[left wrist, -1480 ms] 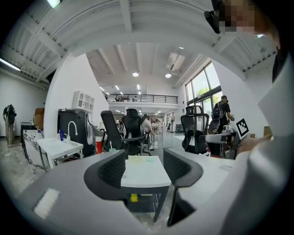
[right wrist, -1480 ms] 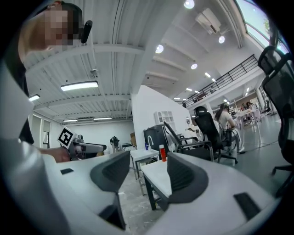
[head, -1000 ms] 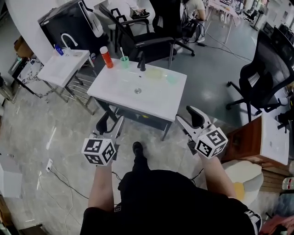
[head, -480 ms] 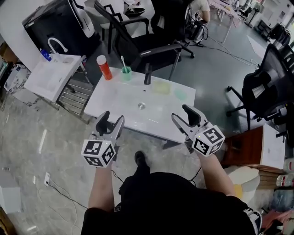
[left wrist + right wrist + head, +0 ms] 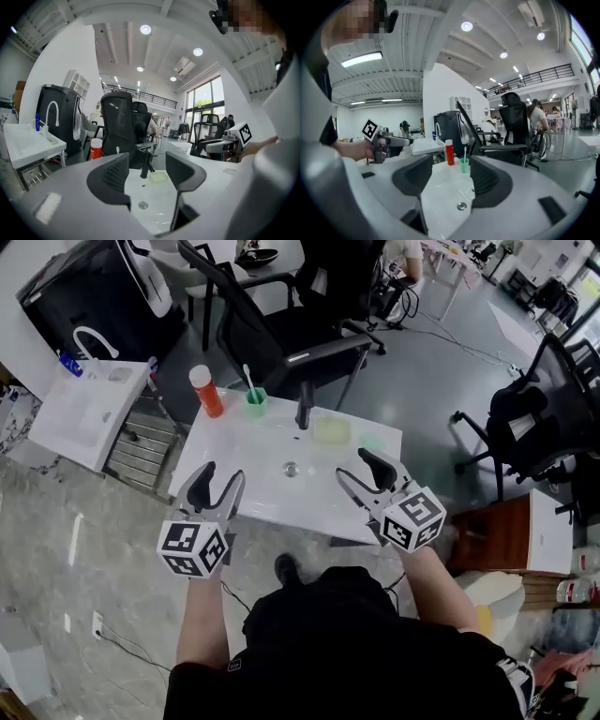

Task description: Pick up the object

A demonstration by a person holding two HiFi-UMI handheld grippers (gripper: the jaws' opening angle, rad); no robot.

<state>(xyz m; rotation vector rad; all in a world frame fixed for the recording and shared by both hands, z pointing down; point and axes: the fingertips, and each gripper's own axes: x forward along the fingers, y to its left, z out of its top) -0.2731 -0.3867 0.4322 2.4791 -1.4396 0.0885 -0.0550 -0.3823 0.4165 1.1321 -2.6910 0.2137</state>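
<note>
We hold the left hand-held gripper (image 5: 217, 478) and the right hand-held gripper (image 5: 351, 466) spread and empty at the lower edge of the white basin worktop (image 5: 248, 446), mid-frame. Along its upper edge stand a red white-capped bottle (image 5: 205, 392), a green cup (image 5: 254, 400) and a pale green square pad (image 5: 330, 430), none touched.

Right gripper (image 5: 451, 174): jaws seen apart, nothing held between them. Framed in the gap is a white sink top (image 5: 440, 187), its drain (image 5: 461, 205) close to the jaws. At the far edge a red bottle (image 5: 449, 153), white-capped, is stood upright. A green cup (image 5: 464, 165) with a toothbrush in it is set just beside it, to the right. The left gripper (image 5: 401, 140) is seen at the left, marker cube (image 5: 370, 129) uppermost, held by a hand (image 5: 351, 149). A black office chair (image 5: 515, 126) is noted beyond the sink top.
</note>
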